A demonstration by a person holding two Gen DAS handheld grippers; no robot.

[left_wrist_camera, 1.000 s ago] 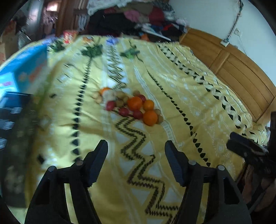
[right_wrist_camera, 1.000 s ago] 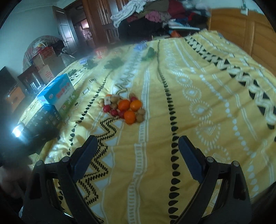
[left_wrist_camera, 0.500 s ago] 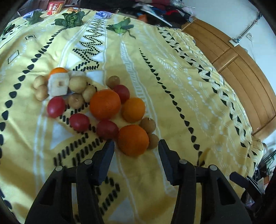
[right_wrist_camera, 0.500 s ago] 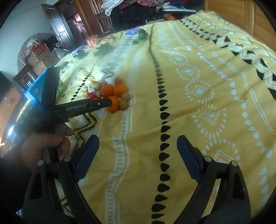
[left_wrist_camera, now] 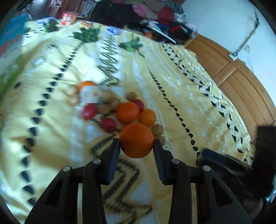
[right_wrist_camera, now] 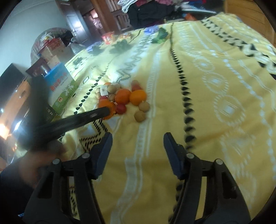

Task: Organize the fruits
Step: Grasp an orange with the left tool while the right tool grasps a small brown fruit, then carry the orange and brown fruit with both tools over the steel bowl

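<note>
A heap of fruit lies on the yellow patterned bedspread (left_wrist_camera: 181, 96): oranges (left_wrist_camera: 127, 112), red fruits (left_wrist_camera: 108, 124) and small brown fruits (left_wrist_camera: 157, 129). My left gripper (left_wrist_camera: 136, 143) is shut on a large orange (left_wrist_camera: 136, 140), held just in front of the heap. In the right wrist view the left gripper's finger (right_wrist_camera: 96, 113) covers that orange (right_wrist_camera: 105, 105) at the heap's left edge. My right gripper (right_wrist_camera: 138, 146) is open and empty, above bare bedspread (right_wrist_camera: 215, 96) short of the heap (right_wrist_camera: 131, 98).
A blue and green box (right_wrist_camera: 60, 84) lies on the bed left of the fruit. Green leafy items (left_wrist_camera: 132, 45) lie at the far end. A wooden headboard (left_wrist_camera: 241, 82) runs along the right. Piled clothes (left_wrist_camera: 138, 12) sit beyond the bed.
My left gripper has closed on the nearest large orange and drawn it back from the heap. My right gripper has moved closer to the fruit and stays open.
</note>
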